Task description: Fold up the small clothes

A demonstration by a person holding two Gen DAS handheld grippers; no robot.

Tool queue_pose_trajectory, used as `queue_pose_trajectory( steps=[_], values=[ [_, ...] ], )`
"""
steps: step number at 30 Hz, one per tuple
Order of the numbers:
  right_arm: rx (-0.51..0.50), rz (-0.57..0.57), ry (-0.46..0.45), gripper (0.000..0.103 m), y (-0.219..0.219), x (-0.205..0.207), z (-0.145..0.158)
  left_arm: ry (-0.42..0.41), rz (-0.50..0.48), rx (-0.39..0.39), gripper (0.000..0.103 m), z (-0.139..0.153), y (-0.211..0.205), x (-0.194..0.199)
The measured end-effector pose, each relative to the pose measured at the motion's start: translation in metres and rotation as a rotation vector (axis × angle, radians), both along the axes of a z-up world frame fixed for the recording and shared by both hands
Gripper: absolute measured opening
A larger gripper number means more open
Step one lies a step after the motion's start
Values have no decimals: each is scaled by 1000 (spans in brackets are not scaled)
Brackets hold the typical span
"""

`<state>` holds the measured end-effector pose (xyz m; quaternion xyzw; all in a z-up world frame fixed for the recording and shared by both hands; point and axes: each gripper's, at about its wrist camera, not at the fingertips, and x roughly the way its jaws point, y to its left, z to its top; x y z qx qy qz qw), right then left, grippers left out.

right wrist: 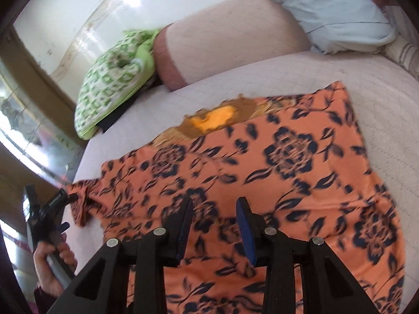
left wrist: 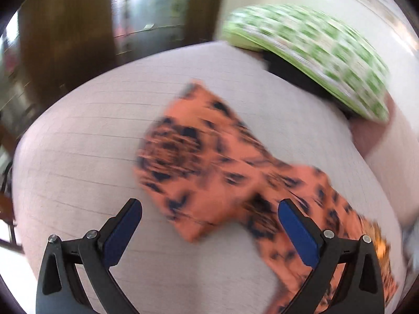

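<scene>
1 orange floral garment (right wrist: 262,172) on bed (right wrist: 379,99)

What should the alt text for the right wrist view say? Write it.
An orange garment with dark floral print lies spread flat on a pale quilted bed. The right tool hovers above it, nothing between its fingers. A green-and-white patterned pillow lies behind.

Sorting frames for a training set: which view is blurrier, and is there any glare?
Left wrist view: heavy motion smear across the orange floral garment and green checked pillow, with bright glare on the wall behind. Right wrist view: sharper, mild blur on the print, glare on the glossy wall.
</scene>
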<state>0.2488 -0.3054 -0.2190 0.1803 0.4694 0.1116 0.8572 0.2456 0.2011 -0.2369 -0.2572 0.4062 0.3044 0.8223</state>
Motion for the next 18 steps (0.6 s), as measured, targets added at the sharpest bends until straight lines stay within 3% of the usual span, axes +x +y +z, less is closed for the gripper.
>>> queue_pose_trajectory(
  steps=[4,8,9,10,11,13,18],
  values=[
    [54,70,25,38,14,1,-8,-9,75,-18,103,-1,37,-11],
    [187,187,30,38,39,4,-16,-22,195,-57,103,-3,68,-26],
    [244,209,35,50,48,6,-18,-38,236,-66,103,-2,78,-31],
    [321,226,53,73,59,9,-20,-57,281,-66,103,1,83,-38],
    [384,245,73,80,70,12,-22,-71,312,-63,103,3,87,-43],
    [450,307,113,81,106,23,-28,-90,349,-54,103,8,91,-49],
    [413,473,210,81,225,41,-47,-123,330,-64,103,16,95,-54]
  ],
)
